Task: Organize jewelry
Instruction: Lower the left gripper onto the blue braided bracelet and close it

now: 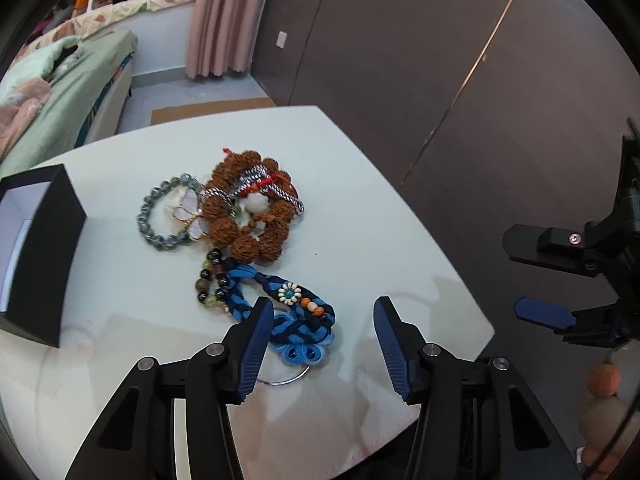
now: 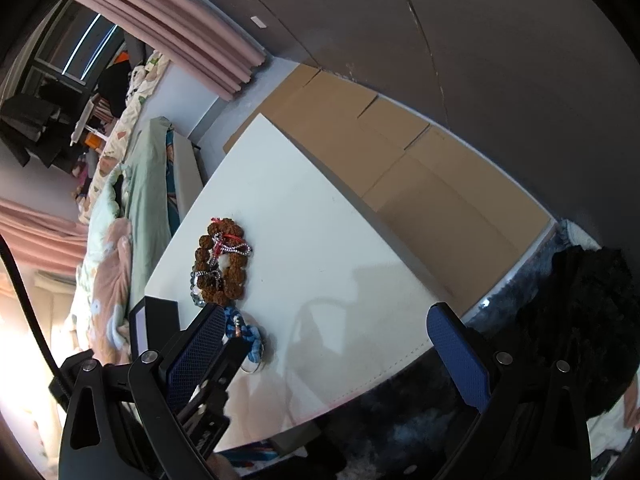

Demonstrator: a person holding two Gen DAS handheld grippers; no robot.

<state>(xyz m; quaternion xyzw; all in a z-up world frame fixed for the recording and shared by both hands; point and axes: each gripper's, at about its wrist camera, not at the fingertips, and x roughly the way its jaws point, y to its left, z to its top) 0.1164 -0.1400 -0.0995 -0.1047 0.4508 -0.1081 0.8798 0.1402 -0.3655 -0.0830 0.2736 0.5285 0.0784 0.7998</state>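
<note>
My left tongs [image 1: 320,336] stand apart, straddling the blue braided bracelet [image 1: 298,320] on the white worktop [image 1: 380,220], pads not pressing it. Tangled just behind it: dark bead bracelet [image 1: 210,280], brown seed bracelet [image 1: 250,208], grey bead bracelet [image 1: 160,216]. Black open box [image 1: 44,256] sits left, near the pile. My right tongs [image 2: 326,344] hang apart, empty, over the worktop's near edge. Bed [image 1: 80,80] beyond.

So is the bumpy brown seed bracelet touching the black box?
Apart. The left wrist view shows bare white table between the brown seed bracelet and the black box.
</note>
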